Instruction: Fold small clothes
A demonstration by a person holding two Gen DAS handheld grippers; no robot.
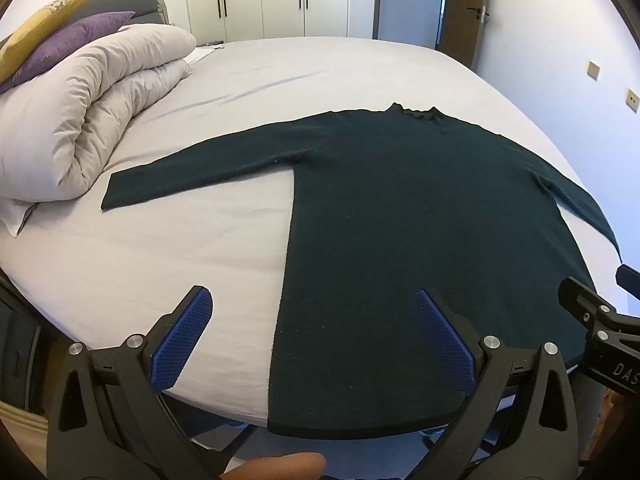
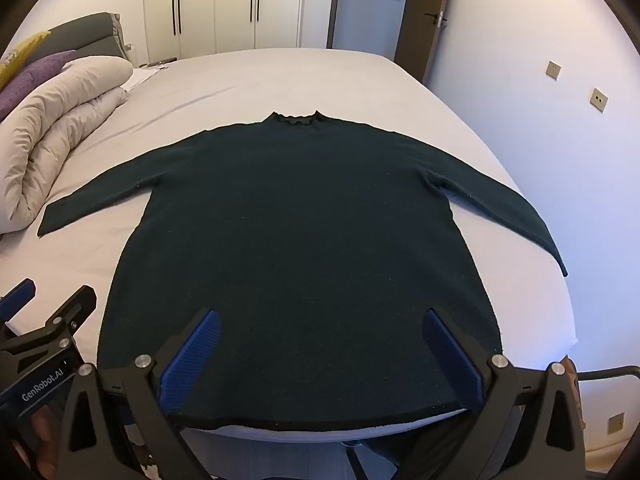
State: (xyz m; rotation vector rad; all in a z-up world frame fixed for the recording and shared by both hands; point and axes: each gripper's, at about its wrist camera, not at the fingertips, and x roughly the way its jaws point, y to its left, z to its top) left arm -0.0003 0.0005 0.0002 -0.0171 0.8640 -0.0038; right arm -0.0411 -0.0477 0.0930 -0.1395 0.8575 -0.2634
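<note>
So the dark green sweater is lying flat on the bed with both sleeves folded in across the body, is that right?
Not quite: the sweater lies flat on the bed, but both sleeves are spread straight out to the sides, not folded in. The right wrist view shows this.

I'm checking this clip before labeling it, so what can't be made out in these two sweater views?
- Sweater hem corners: right wrist view, covered by the right tongs.
- Its right cuff: left wrist view, cut off by the lens edge.
- Fabric under the sweater, front or back side up: neither view tells.
- Items past the duvet at the bed's far edge: too small.
</note>
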